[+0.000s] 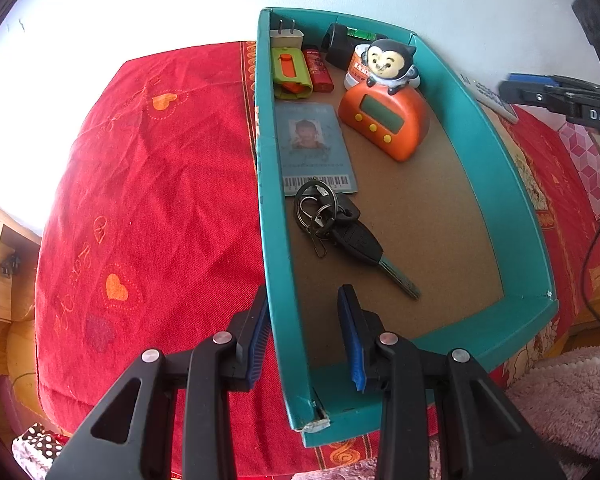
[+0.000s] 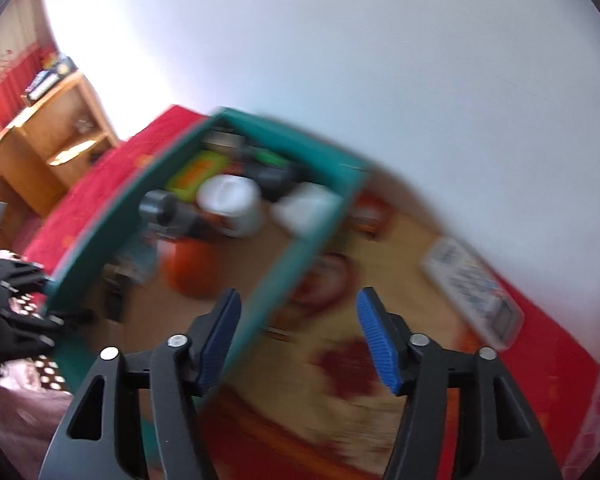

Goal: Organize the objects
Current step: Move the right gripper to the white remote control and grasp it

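My left gripper [image 1: 304,320] has its fingers spread, straddling the left wall of the teal box [image 1: 496,216]. Car key [image 1: 356,240] lies inside near an ID card [image 1: 316,148]. Right gripper [image 2: 298,336] spread, empty; view blurred.

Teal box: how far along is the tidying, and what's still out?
The teal box already holds the keys, ID card, orange clock, lighter and plug. Both grippers are open and empty; the left gripper straddles the box's near wall. A remote control lies on the cloth outside, likely next.
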`<state>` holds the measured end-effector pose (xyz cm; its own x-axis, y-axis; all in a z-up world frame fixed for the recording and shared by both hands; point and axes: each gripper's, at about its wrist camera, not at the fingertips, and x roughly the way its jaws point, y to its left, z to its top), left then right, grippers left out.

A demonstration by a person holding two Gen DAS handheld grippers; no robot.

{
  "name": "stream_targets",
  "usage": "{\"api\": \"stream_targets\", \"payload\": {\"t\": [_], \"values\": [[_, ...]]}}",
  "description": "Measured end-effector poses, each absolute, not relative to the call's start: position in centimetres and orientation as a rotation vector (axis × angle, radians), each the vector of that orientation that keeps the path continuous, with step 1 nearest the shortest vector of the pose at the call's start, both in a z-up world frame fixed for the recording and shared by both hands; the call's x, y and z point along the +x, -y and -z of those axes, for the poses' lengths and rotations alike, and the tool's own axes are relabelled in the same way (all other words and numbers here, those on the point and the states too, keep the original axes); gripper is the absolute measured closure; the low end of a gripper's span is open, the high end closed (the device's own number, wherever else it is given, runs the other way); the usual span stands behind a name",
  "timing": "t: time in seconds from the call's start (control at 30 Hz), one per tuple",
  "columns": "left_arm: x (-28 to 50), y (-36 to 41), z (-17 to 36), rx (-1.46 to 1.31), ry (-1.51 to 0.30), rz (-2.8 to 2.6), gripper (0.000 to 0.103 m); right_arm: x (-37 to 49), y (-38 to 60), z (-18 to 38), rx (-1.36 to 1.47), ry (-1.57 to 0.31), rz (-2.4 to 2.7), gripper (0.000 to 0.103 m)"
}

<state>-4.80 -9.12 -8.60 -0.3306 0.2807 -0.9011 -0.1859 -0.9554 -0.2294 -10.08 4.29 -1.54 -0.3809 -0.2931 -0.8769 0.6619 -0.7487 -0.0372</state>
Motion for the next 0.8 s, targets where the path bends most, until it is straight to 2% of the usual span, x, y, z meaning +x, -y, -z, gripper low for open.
{"api": "stream_targets", "payload": {"t": [0.3,0.4,0.47,0.8], "values": [[-5.9,7.9,10.1,-1.645,0.084,-2.364,0.072,-17.5,-11.9,4.9,1.335,-0.794,2.102,0.031],[-6.0,7.4,10.2,-1.646,0.080,-2.371,0.072,-18.8,-12.6,5.6,1.342,-0.815,2.068,0.030],[-3.9,10.2,9.5,-1.642,0.087,-2.375,0.072,-19.5,-12.8,5.9,1.343,-0.822,2.035,0.030],[-4.3,10.1,9.6,-1.649,0.083,-2.394,0.072,-21.7,-12.7,7.3,1.356,-0.877,1.924,0.030]]}}
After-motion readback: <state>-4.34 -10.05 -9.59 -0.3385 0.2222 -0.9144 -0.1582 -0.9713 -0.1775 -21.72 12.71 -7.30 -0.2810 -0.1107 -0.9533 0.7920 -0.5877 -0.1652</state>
